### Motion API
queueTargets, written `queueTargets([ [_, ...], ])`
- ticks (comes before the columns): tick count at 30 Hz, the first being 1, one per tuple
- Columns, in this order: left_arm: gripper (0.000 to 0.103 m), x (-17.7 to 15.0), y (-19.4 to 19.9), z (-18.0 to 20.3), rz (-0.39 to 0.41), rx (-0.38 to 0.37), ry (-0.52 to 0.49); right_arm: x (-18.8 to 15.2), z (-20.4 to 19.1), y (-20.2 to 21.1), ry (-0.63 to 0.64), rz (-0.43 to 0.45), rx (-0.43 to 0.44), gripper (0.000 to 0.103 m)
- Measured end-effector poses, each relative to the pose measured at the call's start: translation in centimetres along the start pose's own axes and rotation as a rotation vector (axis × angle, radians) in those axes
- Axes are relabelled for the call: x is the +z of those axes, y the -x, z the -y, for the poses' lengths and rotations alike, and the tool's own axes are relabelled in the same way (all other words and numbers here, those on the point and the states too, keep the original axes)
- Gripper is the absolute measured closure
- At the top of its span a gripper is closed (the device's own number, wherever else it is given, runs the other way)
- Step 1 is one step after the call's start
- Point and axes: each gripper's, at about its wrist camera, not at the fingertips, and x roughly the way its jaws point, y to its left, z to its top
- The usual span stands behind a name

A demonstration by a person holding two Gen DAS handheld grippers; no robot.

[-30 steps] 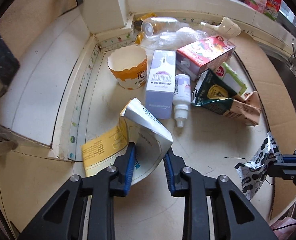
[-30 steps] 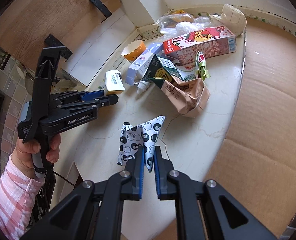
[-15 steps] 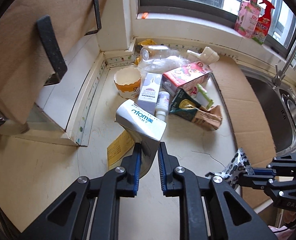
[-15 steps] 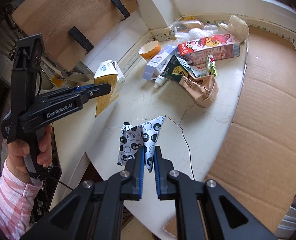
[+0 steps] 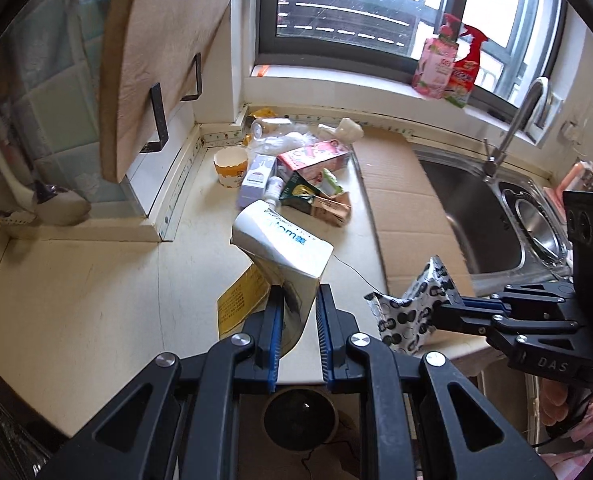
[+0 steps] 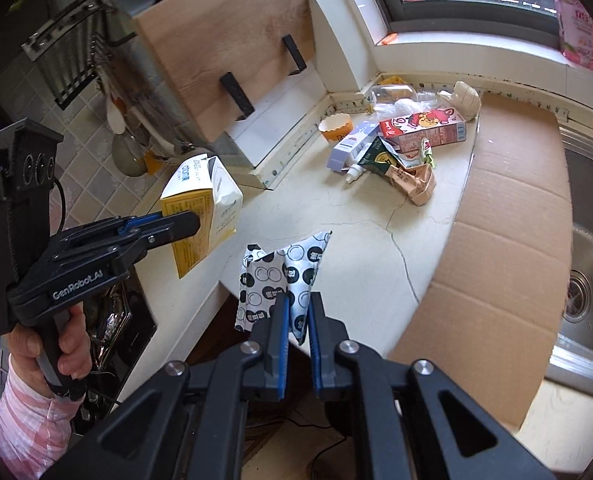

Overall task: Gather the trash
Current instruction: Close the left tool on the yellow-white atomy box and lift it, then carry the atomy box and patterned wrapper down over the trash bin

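Note:
My left gripper (image 5: 299,312) is shut on a white and yellow carton (image 5: 284,246) and holds it above the counter's front edge; the carton also shows in the right wrist view (image 6: 202,204). My right gripper (image 6: 296,316) is shut on a black-and-white dotted wrapper (image 6: 284,276), also seen in the left wrist view (image 5: 412,306), held in the air off the counter edge. A pile of trash lies in the far corner: a paper cup (image 5: 230,167), a purple box (image 5: 256,182), a small white bottle (image 5: 273,190), a red carton (image 5: 316,158), a green and brown carton (image 5: 316,200) and a clear plastic bottle (image 5: 272,128).
A flattened cardboard sheet (image 5: 400,200) covers the counter beside the steel sink (image 5: 484,216) and faucet (image 5: 516,120). A wooden board (image 5: 156,52) on black brackets leans at the left. Spray bottles (image 5: 452,64) stand on the window sill. A dark round opening (image 5: 300,420) lies below my left gripper.
Both grippers have lifted and pulled back from the counter with their items. The carton came up off the surface; the wrapper now hangs past the counter edge.

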Motion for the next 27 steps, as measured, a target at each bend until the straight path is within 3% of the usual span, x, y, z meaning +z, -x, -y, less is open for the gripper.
queueTargets([
  [6, 0.089, -4.8, 4.6, 1.6, -0.001, -0.050, 0.004, -4.1, -3.1, 2.8, 0.002, 0.010, -0.030, 0.094],
  [13, 0.090, -11.5, 6.6, 2.2, -0.043, -0.105, 0.014, -9.5, -6.0, 4.0, 0.010, -0.001, -0.086, 0.094],
  [21, 0.090, -17.7, 6.1, 2.4, -0.091, -0.113, 0.038, -15.1, -7.4, 2.7, 0.009, -0.067, -0.121, 0.094],
  [27, 0.090, -21.7, 3.4, 2.4, -0.148, -0.105, 0.090, -18.0, -7.1, -0.1, 0.041, -0.141, -0.143, 0.094],
])
